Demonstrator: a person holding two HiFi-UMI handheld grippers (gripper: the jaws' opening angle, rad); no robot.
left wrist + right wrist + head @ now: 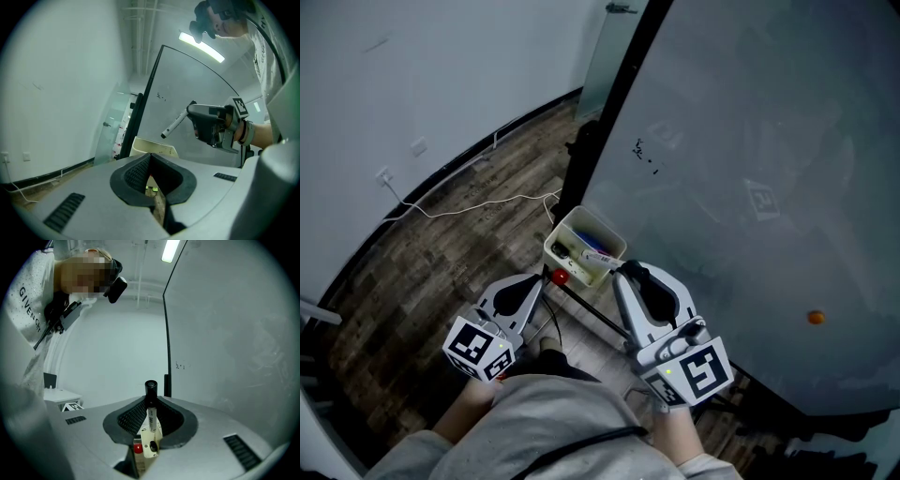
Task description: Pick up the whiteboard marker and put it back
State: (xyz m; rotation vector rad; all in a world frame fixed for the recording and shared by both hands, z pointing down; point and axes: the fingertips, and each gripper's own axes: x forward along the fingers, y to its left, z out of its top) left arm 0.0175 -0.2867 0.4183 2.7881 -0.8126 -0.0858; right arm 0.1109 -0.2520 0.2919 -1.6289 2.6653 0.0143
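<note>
My right gripper (630,274) is shut on a whiteboard marker (150,409); its white barrel sits between the pads and its black cap sticks out past the jaws. In the left gripper view the marker (174,125) juts from the right gripper (208,124) towards the whiteboard (197,93). A white marker tray (584,246) hangs at the board's lower edge, just ahead of both grippers, with markers inside. My left gripper (534,283) hovers left of the tray, pad tips together with nothing between them (150,157).
The big grey whiteboard (750,169) fills the right side, with a small orange magnet (816,318) on it. A red knob (559,277) sits by the tray. A white cable (478,206) trails over the wooden floor along the left wall.
</note>
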